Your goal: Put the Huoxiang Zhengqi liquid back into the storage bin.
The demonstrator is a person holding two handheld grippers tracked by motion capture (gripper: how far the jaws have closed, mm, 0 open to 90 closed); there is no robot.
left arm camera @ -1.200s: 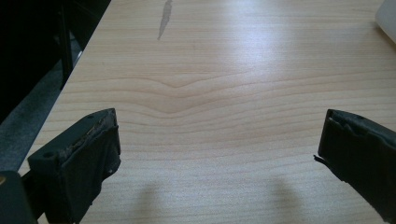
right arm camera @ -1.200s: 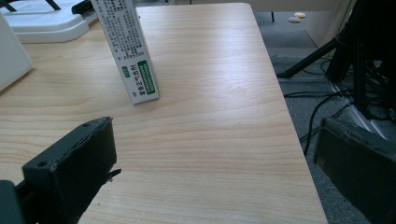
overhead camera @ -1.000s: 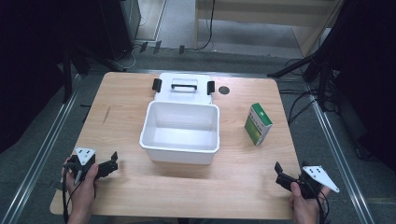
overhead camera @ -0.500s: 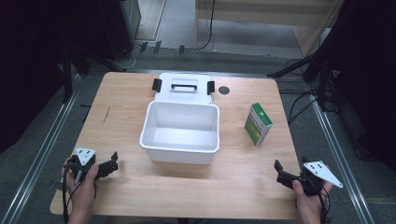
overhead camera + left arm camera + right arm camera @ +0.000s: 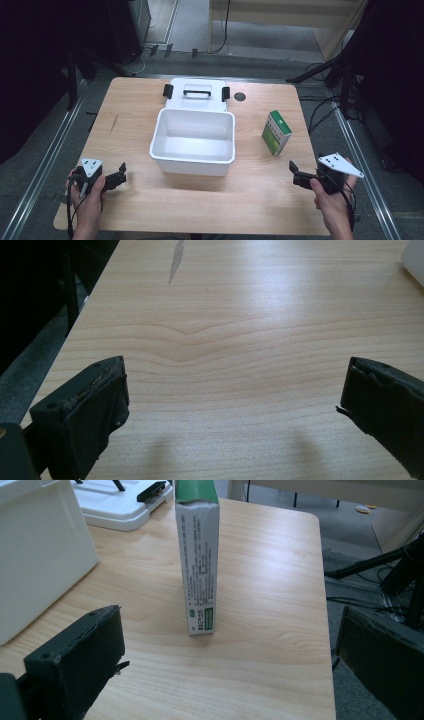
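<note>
The green-and-white cardboard carton (image 5: 276,132) stands upright on the pale wooden table (image 5: 130,110), at three o'clock of the open white plastic bin (image 5: 193,141) and apart from it; you're at the approach, nothing grasped. Your right gripper (image 5: 295,172) sits at five o'clock of the carton, jaws spread wide and empty — bring it forward to straddle the narrow printed face (image 5: 200,570). Your left gripper (image 5: 119,174) rests spread too, at eight o'clock of the bin; the bin's smooth white lid (image 5: 196,93) with black clips lies behind, at twelve.

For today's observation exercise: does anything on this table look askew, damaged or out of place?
Little stands out. The green-and-white box stands upright but turned at an angle to the table edge. The white bin is open, its lid lying behind it.
</note>
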